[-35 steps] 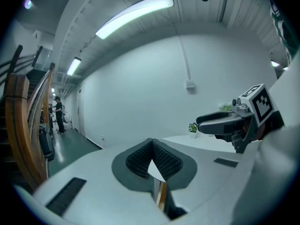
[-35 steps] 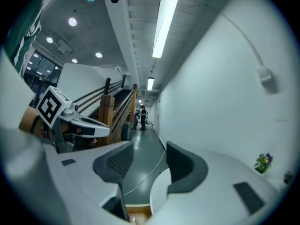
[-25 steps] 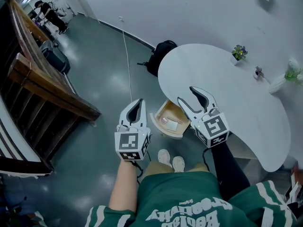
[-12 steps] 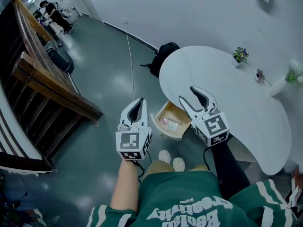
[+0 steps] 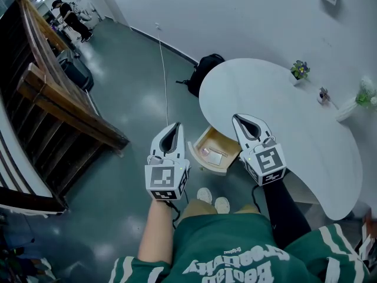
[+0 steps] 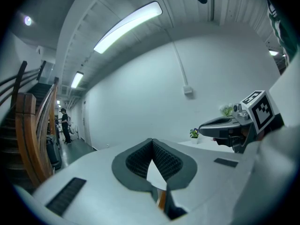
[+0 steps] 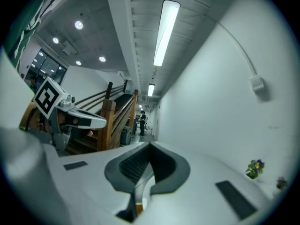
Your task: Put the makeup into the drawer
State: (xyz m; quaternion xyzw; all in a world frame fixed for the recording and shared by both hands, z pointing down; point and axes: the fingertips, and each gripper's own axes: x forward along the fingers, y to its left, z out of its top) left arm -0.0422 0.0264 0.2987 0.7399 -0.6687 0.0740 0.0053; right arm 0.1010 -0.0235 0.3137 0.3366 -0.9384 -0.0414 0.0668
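A small wooden drawer (image 5: 226, 143) stands pulled out from under the white table (image 5: 306, 134), above my shoes. Inside it lie a small pink item (image 5: 204, 151) and a pale flat one (image 5: 215, 156); they are too small to tell apart further. My left gripper (image 5: 172, 126) hovers left of the drawer, shut and holding nothing, and in its own view its ribbed pads (image 6: 140, 159) meet at the tip. My right gripper (image 5: 241, 118) hangs over the drawer's right side at the table edge, shut and holding nothing; its own view shows its jaws (image 7: 150, 146) together.
On the table's far side stand a small potted plant (image 5: 299, 68), a tiny ornament (image 5: 322, 92) and a green plant (image 5: 365, 93). A black backpack (image 5: 206, 66) lies on the floor by the wall. A wooden staircase (image 5: 53, 111) fills the left, with people (image 5: 69, 17) far off.
My right gripper's jaws, spread apart in the earlier frames, have closed on nothing. Both hands stay where they were.
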